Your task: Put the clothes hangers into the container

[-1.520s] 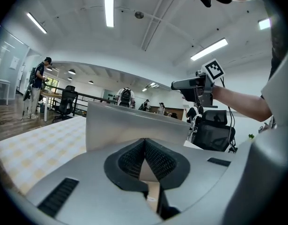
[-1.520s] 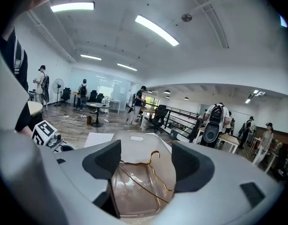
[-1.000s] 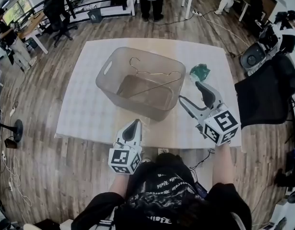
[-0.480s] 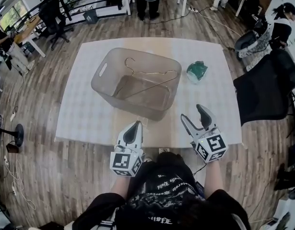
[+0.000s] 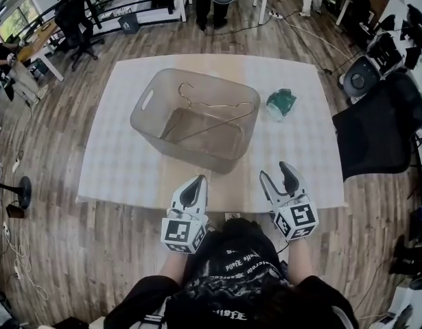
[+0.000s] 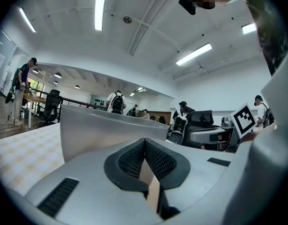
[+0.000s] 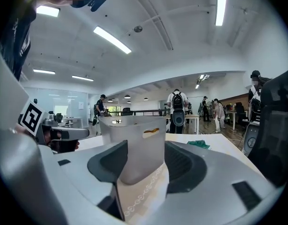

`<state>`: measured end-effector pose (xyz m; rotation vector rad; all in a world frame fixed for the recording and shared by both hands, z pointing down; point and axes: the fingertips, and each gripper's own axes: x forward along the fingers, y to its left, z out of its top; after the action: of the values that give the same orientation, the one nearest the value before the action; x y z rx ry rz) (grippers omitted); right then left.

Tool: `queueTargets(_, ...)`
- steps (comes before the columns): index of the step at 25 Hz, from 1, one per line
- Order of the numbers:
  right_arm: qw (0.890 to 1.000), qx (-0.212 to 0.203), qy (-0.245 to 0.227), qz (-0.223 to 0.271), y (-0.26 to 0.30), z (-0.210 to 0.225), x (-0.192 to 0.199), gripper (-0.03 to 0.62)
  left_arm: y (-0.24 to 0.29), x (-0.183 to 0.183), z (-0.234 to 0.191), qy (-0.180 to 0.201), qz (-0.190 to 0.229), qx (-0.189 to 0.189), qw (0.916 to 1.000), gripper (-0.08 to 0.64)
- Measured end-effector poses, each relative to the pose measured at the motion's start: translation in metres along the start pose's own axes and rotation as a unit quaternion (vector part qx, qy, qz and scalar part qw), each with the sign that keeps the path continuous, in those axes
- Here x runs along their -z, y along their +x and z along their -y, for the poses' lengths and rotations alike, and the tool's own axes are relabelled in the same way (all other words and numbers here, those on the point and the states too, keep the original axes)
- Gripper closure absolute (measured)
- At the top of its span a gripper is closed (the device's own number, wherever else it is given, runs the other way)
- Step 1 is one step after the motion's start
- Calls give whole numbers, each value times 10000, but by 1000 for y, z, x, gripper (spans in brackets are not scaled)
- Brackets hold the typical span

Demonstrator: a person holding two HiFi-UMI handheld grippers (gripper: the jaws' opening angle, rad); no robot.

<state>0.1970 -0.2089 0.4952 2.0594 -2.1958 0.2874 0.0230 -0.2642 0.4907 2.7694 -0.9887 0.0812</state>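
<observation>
A translucent grey container (image 5: 150, 118) stands mid-table with a thin metal clothes hanger (image 5: 217, 108) lying inside it. My left gripper (image 5: 195, 184) hovers at the table's near edge, shut and empty; in the left gripper view its pads (image 6: 155, 159) meet, with the container (image 6: 101, 128) ahead. My right gripper (image 5: 276, 173) sits to the right of it, also near the front edge and well short of the container. It is open, its jaws have just been closing, and nothing is between them. The right gripper view (image 7: 143, 165) shows the container (image 7: 134, 139) past the gap.
A crumpled green item (image 5: 281, 102) lies on the table (image 5: 121, 163) to the right of the container; the right gripper view shows the green item (image 7: 198, 144) too. A black office chair (image 5: 379, 132) stands beyond the right edge. People and desks fill the far room.
The right gripper has pulled back from beside the container toward me and dropped lower, with its jaws narrower. The left gripper has hardly moved.
</observation>
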Motion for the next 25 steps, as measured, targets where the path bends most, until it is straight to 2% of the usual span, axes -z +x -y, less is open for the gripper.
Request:
queueTargets(4, 10000, 34, -57, 42, -4, 1, -7, 414, -2, -5, 2, 5, 20, -16, 10000, 540)
queueTargets(17, 9991, 318, -175, -225, -7, 6, 2, 574, -5, 12, 8, -81, -208, -12, 9998, 540)
queueTargets(25, 9988, 352, -276, -202, -4, 2, 1, 584, 0, 18, 10, -72, -294, 54, 9995, 540)
